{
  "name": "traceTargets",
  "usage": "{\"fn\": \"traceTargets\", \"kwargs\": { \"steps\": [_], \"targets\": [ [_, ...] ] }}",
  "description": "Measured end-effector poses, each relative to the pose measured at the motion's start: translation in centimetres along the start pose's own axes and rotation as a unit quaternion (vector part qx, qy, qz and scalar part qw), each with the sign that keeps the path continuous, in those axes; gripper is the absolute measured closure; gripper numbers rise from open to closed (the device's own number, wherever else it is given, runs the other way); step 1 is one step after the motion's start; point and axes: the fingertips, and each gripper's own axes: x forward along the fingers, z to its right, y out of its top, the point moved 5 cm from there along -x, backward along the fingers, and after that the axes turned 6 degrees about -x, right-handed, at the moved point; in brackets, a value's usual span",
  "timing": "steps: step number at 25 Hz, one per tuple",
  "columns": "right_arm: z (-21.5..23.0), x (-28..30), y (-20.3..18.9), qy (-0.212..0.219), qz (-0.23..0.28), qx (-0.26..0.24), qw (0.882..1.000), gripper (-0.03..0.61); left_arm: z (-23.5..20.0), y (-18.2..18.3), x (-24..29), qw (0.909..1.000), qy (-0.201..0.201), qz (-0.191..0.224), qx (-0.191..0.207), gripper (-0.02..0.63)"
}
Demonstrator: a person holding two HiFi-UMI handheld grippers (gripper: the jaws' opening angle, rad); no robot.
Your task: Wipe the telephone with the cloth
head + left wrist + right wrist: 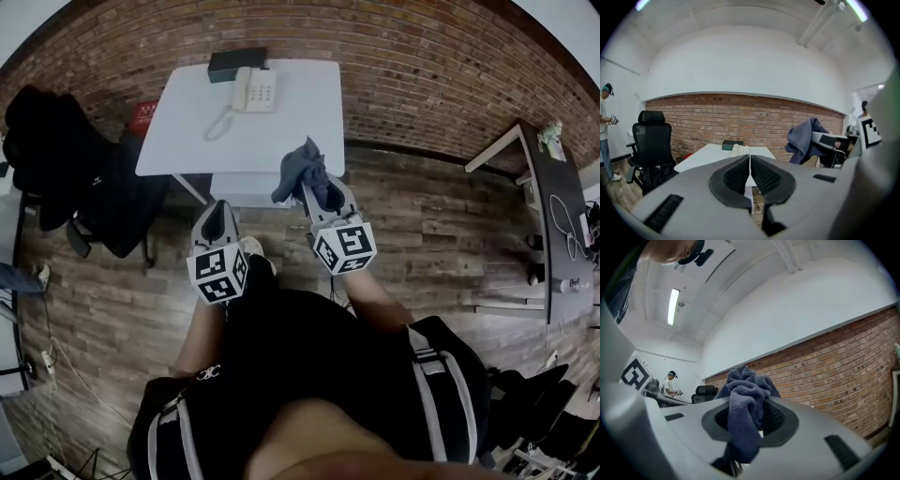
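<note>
A cream telephone point(253, 91) with a coiled cord lies at the far end of a white table point(281, 131), next to a black box point(236, 65). My right gripper point(315, 184) is shut on a dark blue cloth point(301, 169), held over the table's near right edge; the cloth point(746, 404) bunches out between its jaws. My left gripper point(217, 217) is shut with nothing in it, held low in front of the table. In the left gripper view the telephone point(740, 150) is small and far, and the left gripper point(750, 169) shows its pads pressed together.
A black office chair point(66, 178) with dark bags stands left of the table. A brick wall point(422, 75) runs behind it. Another desk point(562, 216) with cables is at the right. A person point(605, 131) stands far off at the left.
</note>
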Motion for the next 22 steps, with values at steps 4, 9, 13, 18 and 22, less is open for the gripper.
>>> {"fn": "traceTargets", "kwargs": {
  "steps": [4, 9, 13, 18, 22],
  "targets": [
    [0.4, 1.8, -0.5, 0.000, 0.002, -0.006, 1.000, 0.505, -1.3, 0.0, 2.1, 0.9995, -0.004, 0.000, -0.030, 0.607],
    [1.4, 4.8, -1.1, -0.010, -0.003, 0.001, 1.000, 0.505, -3.0, 1.1, 5.2, 0.9994, -0.010, 0.003, -0.032, 0.607],
    [2.8, 7.3, -1.5, -0.028, -0.006, -0.002, 1.000, 0.505, -3.9, 2.0, 8.3, 0.9995, -0.022, 0.002, -0.024, 0.607],
    [3.7, 12.0, -1.5, -0.034, -0.014, -0.005, 0.999, 0.505, -6.0, 3.7, 12.1, 0.9993, -0.029, -0.001, -0.025, 0.607],
    [3.5, 16.4, -0.9, -0.030, -0.013, -0.015, 0.999, 0.505, -8.7, 5.5, 15.4, 0.9989, -0.030, 0.001, -0.037, 0.607]
  ]
}}
